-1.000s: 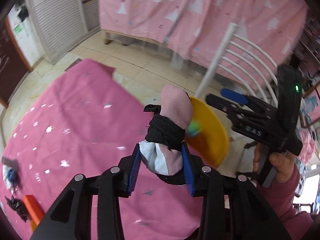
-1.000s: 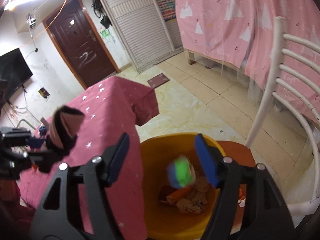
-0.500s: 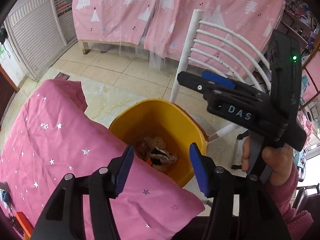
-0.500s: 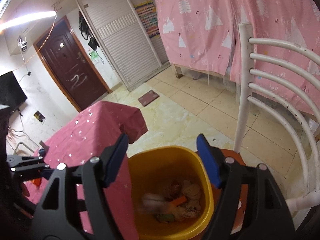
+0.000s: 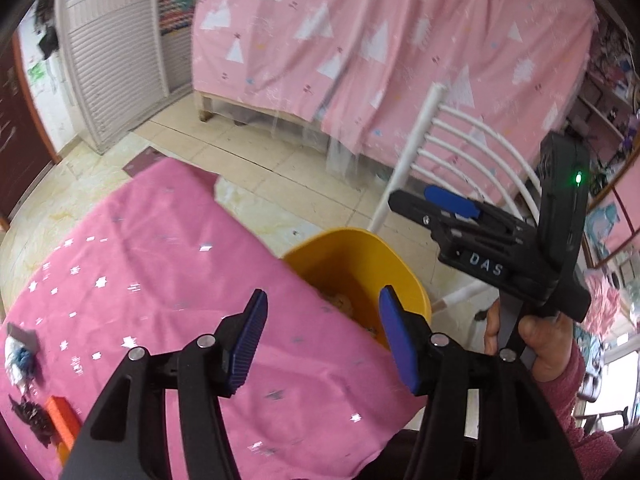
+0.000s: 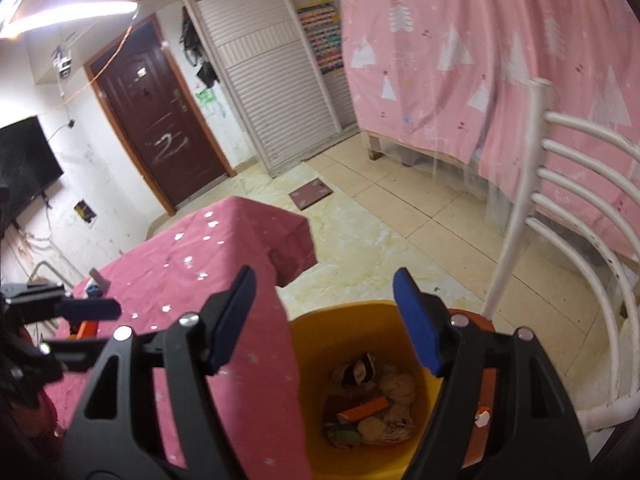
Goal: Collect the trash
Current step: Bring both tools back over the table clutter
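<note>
1. We see the left gripper point(image 5: 320, 328) at the lower centre of its own view, its blue-padded fingers spread wide with nothing between them.
2. Beyond and between those fingers, slightly right of centre, sits the yellow bin point(image 5: 360, 256), pressed against the edge of the pink tablecloth point(image 5: 160, 280); only a sliver of its contents shows.
3. In the right wrist view we see the right gripper point(image 6: 324, 320) low in the frame, fingers likewise apart and empty.
4. The yellow bin point(image 6: 320, 332) lies directly below and between those fingers, at the bottom centre. The trash point(image 6: 372, 404) inside it is a heap of crumpled paper, wrappers and an orange strip.
5. At the lower left of the left wrist view, more scraps remain on the cloth, well apart from the gripper: an orange piece point(image 5: 62, 424), a dark crumpled bit point(image 5: 30, 420) and a white-and-blue wad point(image 5: 18, 360).
6. The right gripper point(image 5: 452, 204) also appears at the right of the left wrist view, held in a hand point(image 5: 532, 340) above the bin's far side.
7. A white chair point(image 6: 560, 208) stands just beside the bin, on the right.
</note>
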Tool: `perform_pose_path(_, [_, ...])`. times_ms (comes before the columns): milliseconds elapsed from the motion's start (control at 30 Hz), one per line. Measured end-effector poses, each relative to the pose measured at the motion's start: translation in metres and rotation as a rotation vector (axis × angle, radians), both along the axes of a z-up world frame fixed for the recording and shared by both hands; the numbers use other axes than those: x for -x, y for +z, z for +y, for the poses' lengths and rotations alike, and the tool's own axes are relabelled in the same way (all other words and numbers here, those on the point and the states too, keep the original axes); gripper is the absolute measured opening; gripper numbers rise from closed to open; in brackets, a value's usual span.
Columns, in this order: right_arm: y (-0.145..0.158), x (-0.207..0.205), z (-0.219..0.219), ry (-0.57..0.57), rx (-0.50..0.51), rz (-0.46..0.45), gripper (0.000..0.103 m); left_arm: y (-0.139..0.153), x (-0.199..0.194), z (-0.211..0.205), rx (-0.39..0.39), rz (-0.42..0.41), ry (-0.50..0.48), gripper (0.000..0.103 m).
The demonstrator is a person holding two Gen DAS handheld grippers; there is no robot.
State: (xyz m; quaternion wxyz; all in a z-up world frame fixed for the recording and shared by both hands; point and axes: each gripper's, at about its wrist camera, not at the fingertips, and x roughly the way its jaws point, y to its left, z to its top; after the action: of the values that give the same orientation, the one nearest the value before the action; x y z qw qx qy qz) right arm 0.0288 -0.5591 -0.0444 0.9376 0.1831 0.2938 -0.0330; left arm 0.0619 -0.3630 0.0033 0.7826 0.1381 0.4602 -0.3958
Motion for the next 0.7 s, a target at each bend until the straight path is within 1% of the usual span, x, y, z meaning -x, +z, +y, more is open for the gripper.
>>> perform_pose_path(167, [0.01, -0.019, 0.036, 0.077, 0.02, -0.001, 0.068, 0.014, -0.017, 0.044, 0.036, -0.022, 0.087, 0.051])
perform_pose_path(267, [0.017, -0.034, 0.066, 0.143, 0.041, -0.002, 0.069, 0.02, -0.028, 0.075, 0.058, -0.033, 0.148, 0.051])
perform_pose_path(400, [0.024, -0.051, 0.099, 0.208, 0.066, 0.0, 0.069, 0.024, -0.043, 0.112, 0.063, -0.049, 0.222, 0.053])
perform_pose_path(600, [0.031, -0.071, 0.144, 0.293, 0.095, 0.012, 0.069, 0.025, -0.057, 0.154, 0.075, -0.059, 0.296, 0.054])
perform_pose_path(700, [0.032, -0.079, 0.165, 0.333, 0.112, 0.025, 0.069, 0.024, -0.065, 0.178, 0.068, -0.071, 0.348, 0.054])
